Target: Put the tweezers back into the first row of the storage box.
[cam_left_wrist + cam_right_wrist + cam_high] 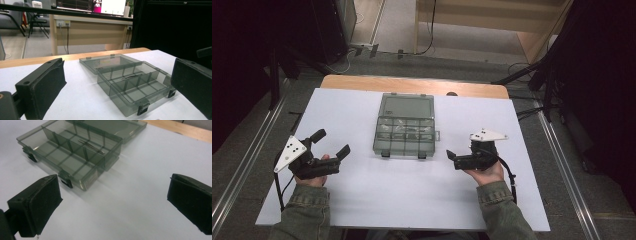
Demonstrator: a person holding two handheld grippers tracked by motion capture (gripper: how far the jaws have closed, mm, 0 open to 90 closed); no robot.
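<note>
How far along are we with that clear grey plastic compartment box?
Done: the clear grey plastic compartment box lies open, lid flat behind it. In hand: nothing; left tongs and right tongs sit open either side, apart from it. Left: any handling of the box, including closing it.

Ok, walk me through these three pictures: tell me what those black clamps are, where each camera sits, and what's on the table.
There is no robot here. A person holds a hand-operated clamp in each hand: the left gripper and the right gripper. Each has two black jaws, and both stand open with nothing between them.

The high view comes from a fixed camera above the person, looking down on the white table. The other two pictures come from small cameras riding on the grippers, so the black blocks at their bottom corners are that gripper's own jaws.

Between the grippers lies a smoky clear plastic organizer box, its lid folded back flat. It is split into compartments. The right gripper view shows some thin metal pieces in one compartment; what they are I cannot tell.
</note>
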